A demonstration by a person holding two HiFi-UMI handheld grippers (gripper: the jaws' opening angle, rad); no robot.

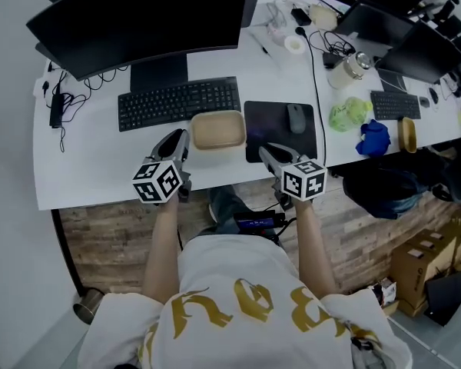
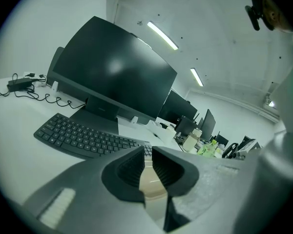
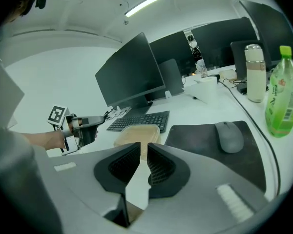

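White office desk (image 1: 92, 167) w/ a big black monitor (image 1: 138, 18) at the back and a black keyboard (image 1: 178, 102) in front of it. A shallow beige rectangular container w/ rounded corners (image 1: 218, 130) lies on the desk just right of the keyboard and left of a black mouse pad (image 1: 269, 125) carrying a grey mouse (image 1: 296, 118).

Left gripper (image 1: 180, 137) sits at the container's left edge, tips just beside it; can't tell if touching. In the left gripper view its jaws are all but closed, only a thin slit, gripping nothing; the container (image 2: 149, 179) shows thru the slit, beyond the pads.

Right gripper (image 1: 265, 152) is near the container's front right corner, over the mouse pad's near-left corner. Jaws likewise nearly together, nothing btwn them; in the right gripper view the container (image 3: 136, 135) lies just past the tips, a bit left. A green plastic bottle (image 3: 282, 94) stands far right.
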